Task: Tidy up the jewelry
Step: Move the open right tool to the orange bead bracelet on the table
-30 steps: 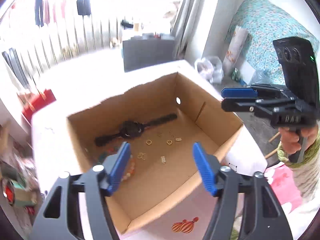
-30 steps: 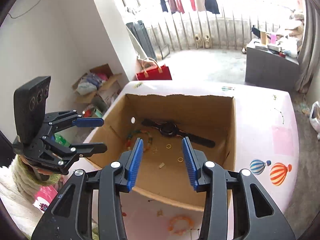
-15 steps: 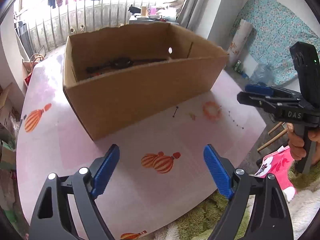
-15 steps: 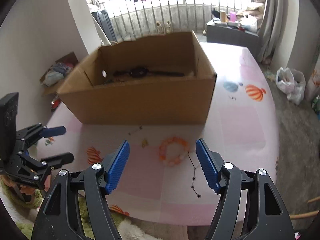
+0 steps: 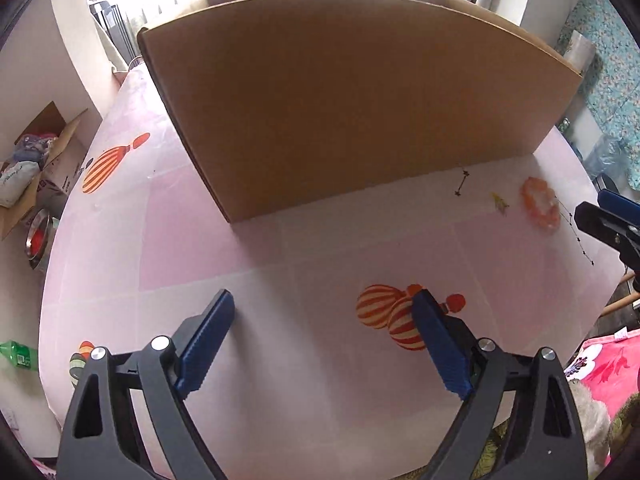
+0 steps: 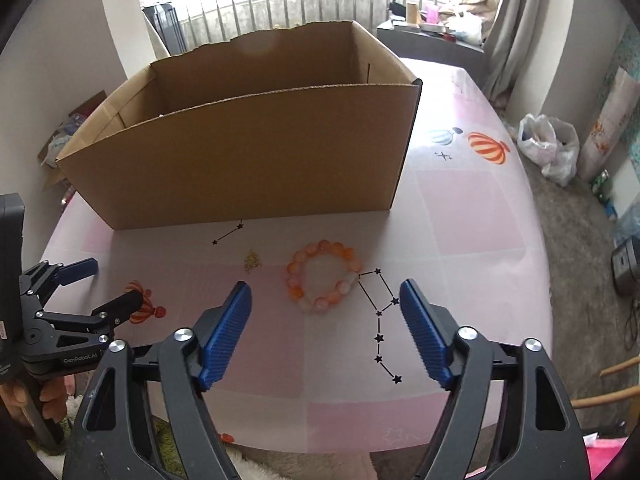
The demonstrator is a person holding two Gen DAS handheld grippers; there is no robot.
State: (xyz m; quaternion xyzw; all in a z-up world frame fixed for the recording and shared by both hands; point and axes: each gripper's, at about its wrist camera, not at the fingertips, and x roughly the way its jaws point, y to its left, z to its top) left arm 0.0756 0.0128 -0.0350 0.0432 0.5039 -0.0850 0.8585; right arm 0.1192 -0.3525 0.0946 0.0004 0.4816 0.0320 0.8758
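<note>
Cardboard box (image 6: 256, 152): plain brown, unprinted walls.
Worktop (image 6: 460, 216): pale pink and white squares, printed with orange-and-white striped hot-air balloons, one blue-striped balloon, and black star constellations joined by thin lines.
Bead bracelet (image 6: 322, 276): orange, peach and milky white beads.
Small trinket (image 6: 252, 260): gold.
Left gripper (image 5: 324, 340): black frame, ribbed blue fingers (image 5: 208, 336), silver screws.
Right gripper (image 6: 324, 328): black frame, ribbed blue fingers (image 6: 228, 328), silver screws.
Plastic bag (image 6: 548, 148): translucent white.
Curtain (image 6: 508, 32): grey.
</note>
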